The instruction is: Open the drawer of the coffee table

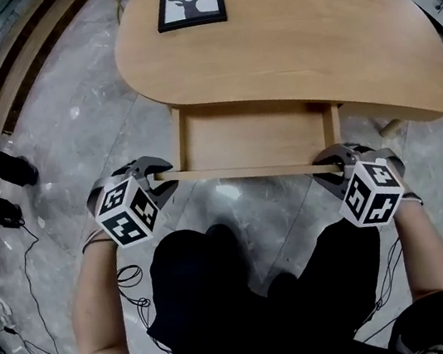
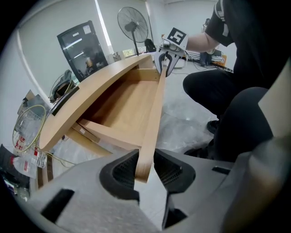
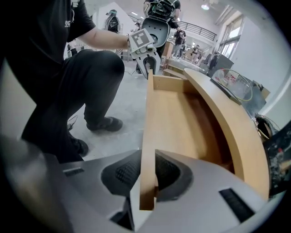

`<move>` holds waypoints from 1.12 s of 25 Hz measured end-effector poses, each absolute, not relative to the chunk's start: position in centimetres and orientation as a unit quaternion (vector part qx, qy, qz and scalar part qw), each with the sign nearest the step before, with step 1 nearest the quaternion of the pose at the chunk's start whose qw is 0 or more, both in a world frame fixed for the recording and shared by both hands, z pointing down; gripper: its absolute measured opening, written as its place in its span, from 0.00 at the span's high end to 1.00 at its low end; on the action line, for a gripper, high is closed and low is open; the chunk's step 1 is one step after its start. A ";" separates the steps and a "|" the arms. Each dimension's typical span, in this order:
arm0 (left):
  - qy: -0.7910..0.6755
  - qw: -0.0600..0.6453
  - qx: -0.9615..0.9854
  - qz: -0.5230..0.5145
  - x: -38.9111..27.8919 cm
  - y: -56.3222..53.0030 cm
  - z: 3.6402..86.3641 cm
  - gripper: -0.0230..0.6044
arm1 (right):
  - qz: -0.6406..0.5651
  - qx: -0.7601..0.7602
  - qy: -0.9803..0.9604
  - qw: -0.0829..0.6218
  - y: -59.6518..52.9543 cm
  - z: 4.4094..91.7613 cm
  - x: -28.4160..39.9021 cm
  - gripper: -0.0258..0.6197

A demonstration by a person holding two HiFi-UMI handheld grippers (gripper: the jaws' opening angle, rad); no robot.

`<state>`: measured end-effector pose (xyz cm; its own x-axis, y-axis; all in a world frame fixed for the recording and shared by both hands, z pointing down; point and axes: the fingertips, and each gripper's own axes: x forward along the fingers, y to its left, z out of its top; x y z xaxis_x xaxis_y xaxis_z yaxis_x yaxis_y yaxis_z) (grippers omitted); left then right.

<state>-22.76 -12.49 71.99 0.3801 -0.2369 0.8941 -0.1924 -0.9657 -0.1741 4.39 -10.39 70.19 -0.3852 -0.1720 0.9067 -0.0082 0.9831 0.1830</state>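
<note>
The light wooden coffee table (image 1: 308,40) has its drawer (image 1: 252,135) pulled out toward me, and the inside looks empty. Its thin front panel (image 1: 246,172) runs between my two grippers. My left gripper (image 1: 158,176) is shut on the panel's left end. In the left gripper view the panel (image 2: 152,118) passes between the dark ribbed pads (image 2: 125,170) of the left gripper (image 2: 145,167). My right gripper (image 1: 329,169) is shut on the right end. The right gripper view shows that gripper (image 3: 148,175) with both pads tight against the panel (image 3: 148,127).
A black-framed deer picture (image 1: 190,1) lies on the tabletop's far left. I am crouched right in front of the drawer, my knees (image 1: 217,248) under it. Cables (image 1: 34,287) trail on the grey floor at left, near another person's feet (image 1: 2,171). A standing fan (image 2: 132,25) is beyond the table.
</note>
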 end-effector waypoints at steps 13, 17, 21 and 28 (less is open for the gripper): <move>0.105 -0.006 -0.829 -0.549 -23.1 -8.9 73.3 0.79 | -0.063 0.015 -0.830 0.555 -6.7 71.6 4.1 0.84; 0.103 -0.012 -0.833 -0.543 -23.0 -8.5 73.5 0.79 | -0.067 0.014 -0.826 0.560 -6.3 71.8 4.2 0.83; 0.118 -0.019 -0.840 -0.530 -23.1 -8.9 73.5 0.77 | -0.075 0.021 -0.828 0.556 -6.6 71.7 4.1 0.83; 0.141 -0.018 -0.860 -0.491 -23.6 -9.5 71.4 0.59 | -0.074 0.028 -0.842 0.533 -7.0 69.9 4.5 0.71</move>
